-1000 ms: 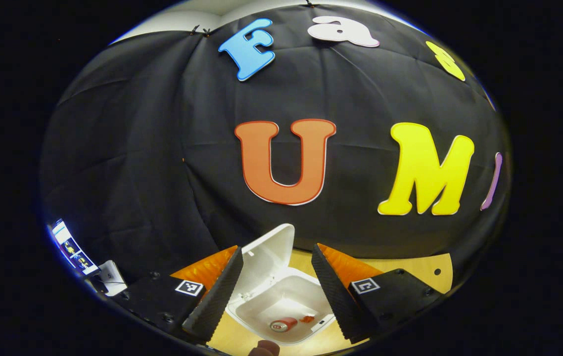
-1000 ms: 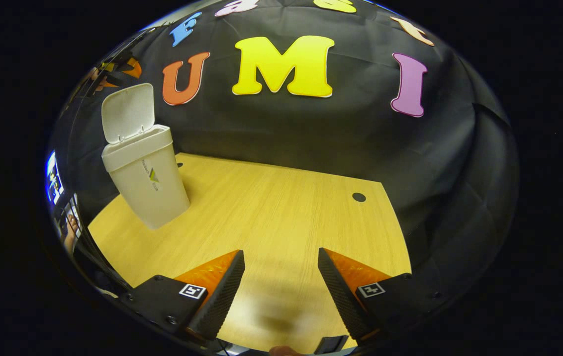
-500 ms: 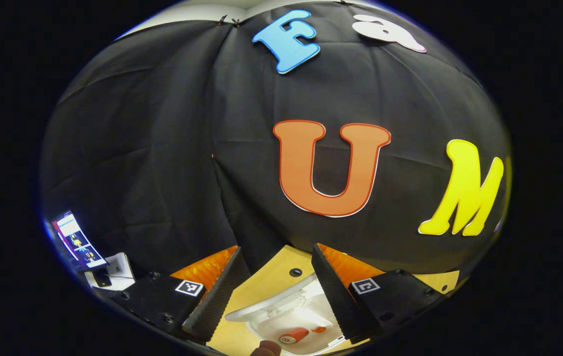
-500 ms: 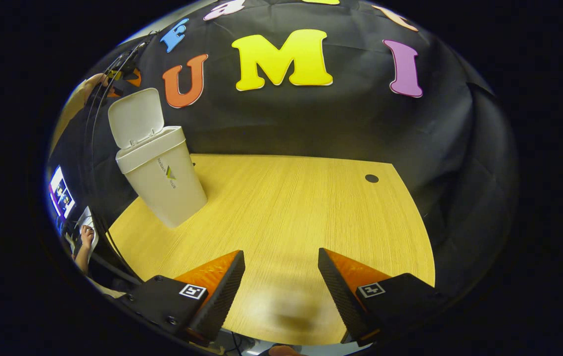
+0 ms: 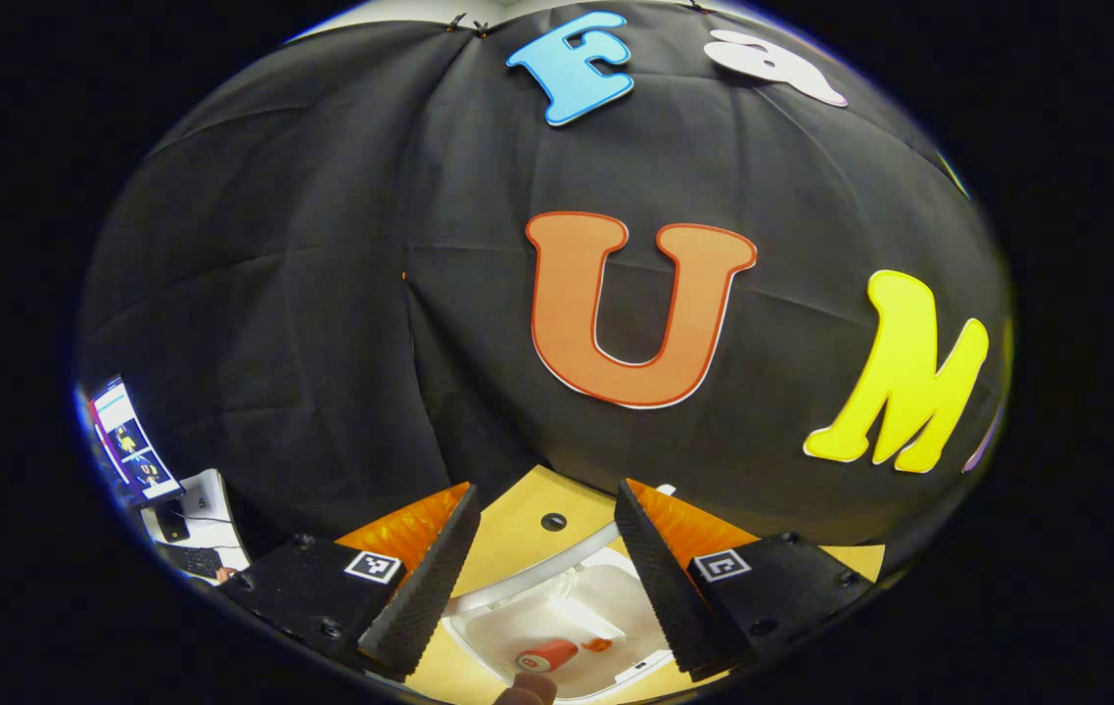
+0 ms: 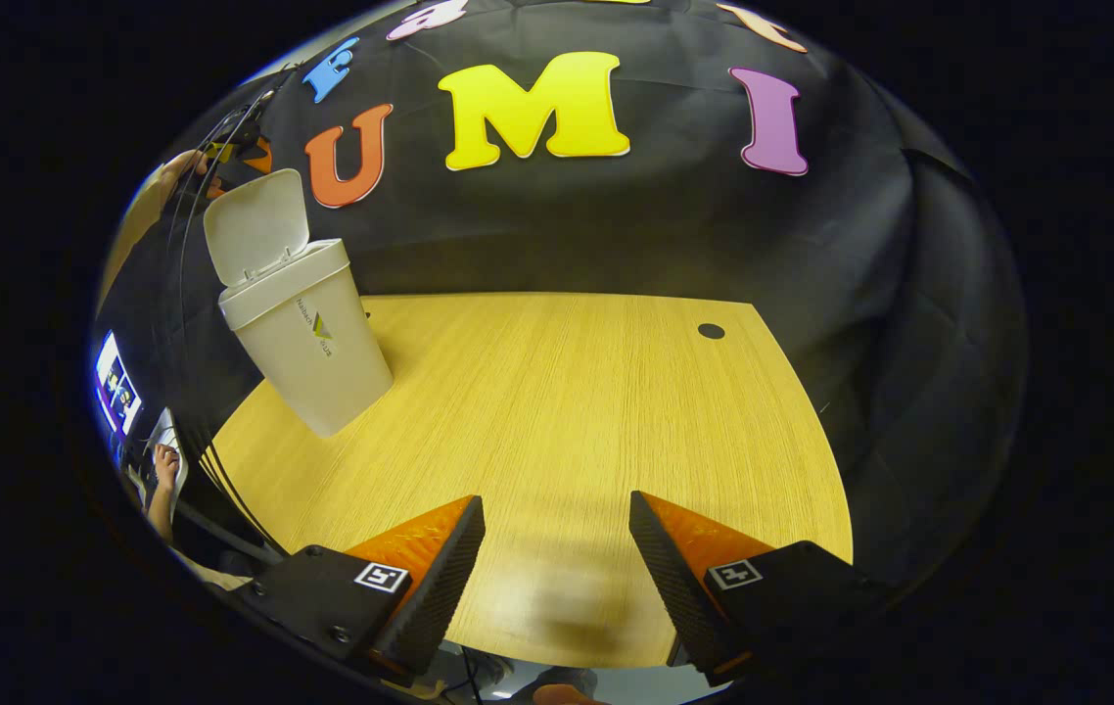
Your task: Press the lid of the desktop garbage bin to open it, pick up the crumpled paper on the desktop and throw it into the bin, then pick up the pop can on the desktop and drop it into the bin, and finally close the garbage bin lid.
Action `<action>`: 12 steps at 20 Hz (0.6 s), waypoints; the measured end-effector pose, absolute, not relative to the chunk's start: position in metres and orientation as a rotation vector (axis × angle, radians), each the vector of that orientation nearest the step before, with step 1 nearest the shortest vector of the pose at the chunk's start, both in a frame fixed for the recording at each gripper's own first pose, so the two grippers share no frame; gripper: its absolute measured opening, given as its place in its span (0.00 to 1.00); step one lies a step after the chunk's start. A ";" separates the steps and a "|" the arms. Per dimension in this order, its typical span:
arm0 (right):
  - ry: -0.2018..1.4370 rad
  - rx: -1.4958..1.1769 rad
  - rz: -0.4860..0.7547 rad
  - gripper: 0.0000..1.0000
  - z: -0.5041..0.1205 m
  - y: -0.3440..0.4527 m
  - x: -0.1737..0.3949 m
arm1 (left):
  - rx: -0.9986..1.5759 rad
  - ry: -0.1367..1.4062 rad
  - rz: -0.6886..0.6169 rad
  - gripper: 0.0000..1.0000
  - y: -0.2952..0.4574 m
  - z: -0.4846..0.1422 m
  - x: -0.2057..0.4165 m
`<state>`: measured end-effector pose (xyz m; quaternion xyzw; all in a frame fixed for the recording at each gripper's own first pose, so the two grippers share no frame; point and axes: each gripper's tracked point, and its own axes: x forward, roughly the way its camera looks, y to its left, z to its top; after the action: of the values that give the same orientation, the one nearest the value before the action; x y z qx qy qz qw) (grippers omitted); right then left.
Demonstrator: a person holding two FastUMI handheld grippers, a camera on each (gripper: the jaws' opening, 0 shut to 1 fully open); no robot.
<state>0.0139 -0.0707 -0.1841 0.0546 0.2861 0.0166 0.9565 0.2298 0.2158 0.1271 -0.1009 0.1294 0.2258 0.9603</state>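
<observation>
**A:** Above the open white plastic desktop bin (image 5: 557, 627), the left gripper (image 5: 545, 578) hangs with its jaws spread wide and nothing between them. Why there?

**B:** Judging by what lies below: a red pop can (image 5: 547, 655) on its side at the bottom of the bin, with a small orange-red scrap (image 5: 598, 644) just beside it. The can looks delivered, so the closing of the flat white hinged lid (image 6: 254, 225) is likely the step in hand.

**A:** And the lid?

**B:** Upright, tipped back on its hinge, as the right gripper view has it. The crumpled paper cannot be made out for certain.

**A:** The right gripper (image 6: 557, 573)?

**B:** Held well apart from the bin, over the pale wooden desktop (image 6: 577, 392), jaws wide, holding nothing; it appears to be standing by.

**A:** Any writing?

**B:** A small logo (image 6: 321, 327) with a line of print sits on the bin's side, too small to read. Square black-and-white markers (image 6: 381, 577) sit on the gripper bodies.
</observation>
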 end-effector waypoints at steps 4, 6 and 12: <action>0.587 0.114 0.032 0.95 -0.189 -0.076 0.010 | -0.222 0.224 0.399 0.93 0.178 0.107 0.217; 0.590 0.114 0.032 0.95 -0.192 -0.080 0.009 | -0.204 0.212 0.378 0.95 0.162 0.094 0.214; 0.595 0.131 0.021 0.94 -0.198 -0.089 0.002 | -0.160 0.158 0.376 0.95 0.131 0.066 0.197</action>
<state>0.0024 -0.0894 -0.1984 0.0646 0.2927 0.0103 0.9540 0.1970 0.1308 0.0661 -0.0795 0.0785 0.1863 0.9761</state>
